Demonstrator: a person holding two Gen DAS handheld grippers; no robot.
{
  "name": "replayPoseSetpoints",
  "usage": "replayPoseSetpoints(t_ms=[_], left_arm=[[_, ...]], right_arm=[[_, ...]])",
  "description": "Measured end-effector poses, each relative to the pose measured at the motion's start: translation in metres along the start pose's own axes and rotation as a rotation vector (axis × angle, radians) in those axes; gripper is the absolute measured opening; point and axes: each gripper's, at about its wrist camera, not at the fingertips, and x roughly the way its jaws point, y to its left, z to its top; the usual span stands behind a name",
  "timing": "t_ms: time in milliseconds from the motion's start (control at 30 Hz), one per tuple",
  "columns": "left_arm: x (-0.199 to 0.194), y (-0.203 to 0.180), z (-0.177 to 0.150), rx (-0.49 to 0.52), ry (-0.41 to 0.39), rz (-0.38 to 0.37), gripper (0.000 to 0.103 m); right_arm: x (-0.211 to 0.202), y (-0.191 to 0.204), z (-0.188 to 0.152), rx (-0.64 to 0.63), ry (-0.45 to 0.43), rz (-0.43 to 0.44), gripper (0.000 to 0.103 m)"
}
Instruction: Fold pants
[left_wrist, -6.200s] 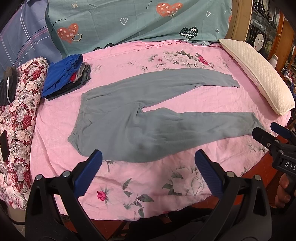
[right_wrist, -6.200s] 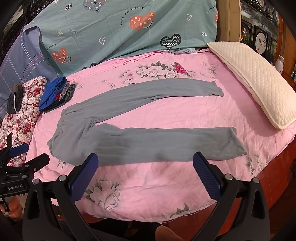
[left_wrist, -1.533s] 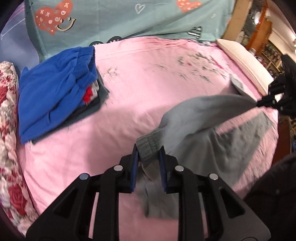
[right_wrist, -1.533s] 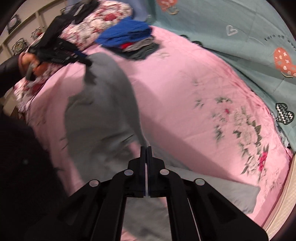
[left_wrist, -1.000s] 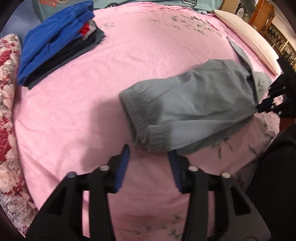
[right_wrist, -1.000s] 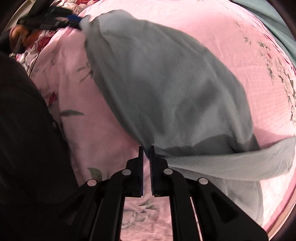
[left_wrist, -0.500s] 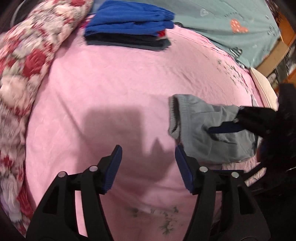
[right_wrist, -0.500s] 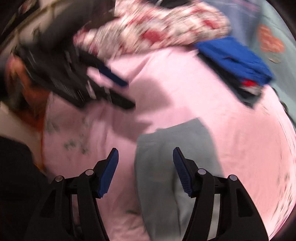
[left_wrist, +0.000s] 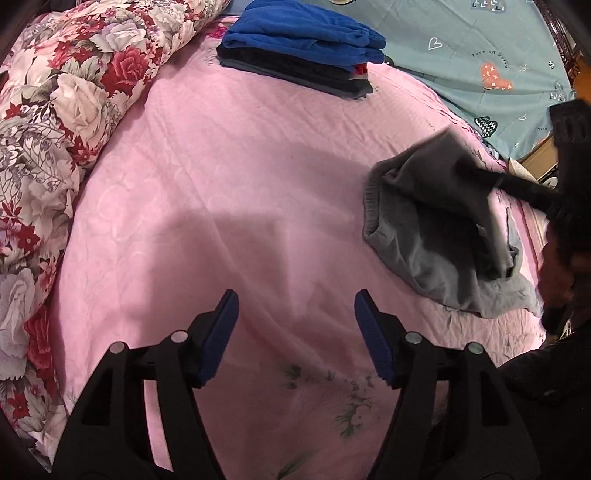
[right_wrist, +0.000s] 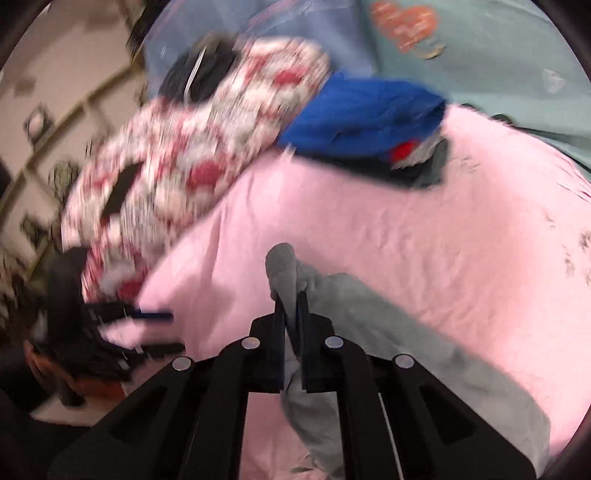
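The grey pants (left_wrist: 436, 221) lie folded in a bundle on the pink bedsheet (left_wrist: 240, 177) at the right of the left wrist view. My right gripper (right_wrist: 291, 310) is shut on a bunched fold of the grey pants (right_wrist: 369, 314) and lifts part of the bundle; it also shows in the left wrist view (left_wrist: 517, 184) as a dark arm reaching into the cloth. My left gripper (left_wrist: 295, 321) is open and empty over bare sheet, well left of the pants. In the right wrist view the left gripper (right_wrist: 155, 328) shows blurred at the lower left.
A stack of folded clothes topped by a blue garment (left_wrist: 306, 40) lies at the far side of the bed. A red floral quilt (left_wrist: 55, 110) runs along the left edge. A teal heart-print sheet (left_wrist: 480, 55) lies behind.
My right gripper has closed on the folded pants and raised a fold of them. My left gripper stays open and has drawn back to the left.
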Motion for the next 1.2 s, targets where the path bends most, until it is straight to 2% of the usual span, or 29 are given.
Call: replayPoseSetpoints(t_ms=[67, 100, 133, 167, 200, 267, 333, 400, 533, 633, 700, 767, 867, 1000, 1100, 1133, 1200], left_arm=[[0.0, -0.001, 0.002, 0.011, -0.005, 0.0, 0.071], [-0.001, -0.001, 0.004, 0.016, -0.009, 0.002, 0.072], [-0.002, -0.002, 0.007, 0.02, -0.014, 0.007, 0.072], [-0.003, -0.003, 0.01, 0.026, -0.018, 0.012, 0.073], [-0.004, -0.007, 0.014, 0.041, -0.027, 0.017, 0.074], [-0.005, -0.018, 0.023, 0.078, -0.046, 0.004, 0.076], [-0.003, -0.04, 0.034, 0.142, -0.059, -0.019, 0.076], [0.002, -0.071, 0.044, 0.233, -0.079, -0.044, 0.08], [0.018, -0.149, 0.058, 0.385, -0.126, -0.12, 0.087], [0.035, -0.211, 0.057, 0.457, -0.113, -0.19, 0.088], [0.047, -0.253, 0.051, 0.506, -0.089, -0.202, 0.088], [0.053, -0.285, 0.042, 0.541, -0.085, -0.18, 0.088], [0.055, -0.309, 0.03, 0.545, -0.077, -0.137, 0.088], [0.061, -0.317, 0.018, 0.487, -0.031, -0.006, 0.088], [0.061, -0.312, 0.013, 0.41, -0.01, 0.073, 0.088], [0.061, -0.312, 0.012, 0.385, -0.01, 0.091, 0.088], [0.06, -0.312, 0.013, 0.347, -0.013, 0.104, 0.089]], right_arm=[[0.048, 0.013, -0.018, -0.073, 0.18, -0.019, 0.011], [0.063, 0.015, -0.029, -0.099, 0.225, -0.058, 0.013], [0.059, 0.019, -0.032, -0.112, 0.177, -0.078, 0.018], [0.053, 0.021, -0.032, -0.09, 0.174, -0.08, 0.033], [0.043, 0.02, -0.03, -0.047, 0.158, -0.075, 0.037], [0.01, 0.013, -0.027, 0.016, 0.06, -0.066, 0.047], [-0.02, -0.006, -0.031, 0.078, 0.004, -0.134, 0.048], [-0.046, -0.038, -0.041, 0.198, -0.018, -0.218, 0.048], [-0.11, -0.123, -0.094, 0.555, -0.094, -0.385, 0.048], [-0.166, -0.196, -0.14, 0.809, -0.163, -0.519, 0.048], [-0.193, -0.24, -0.161, 0.933, -0.215, -0.601, 0.048], [-0.222, -0.292, -0.184, 1.017, -0.264, -0.651, 0.048], [-0.223, -0.359, -0.187, 1.071, -0.267, -0.712, 0.048], [-0.195, -0.44, -0.193, 1.129, -0.186, -0.743, 0.048], [-0.181, -0.469, -0.217, 1.163, -0.115, -0.746, 0.048], [-0.175, -0.473, -0.221, 1.171, -0.103, -0.728, 0.04], [-0.178, -0.466, -0.227, 1.119, -0.146, -0.692, 0.024]])
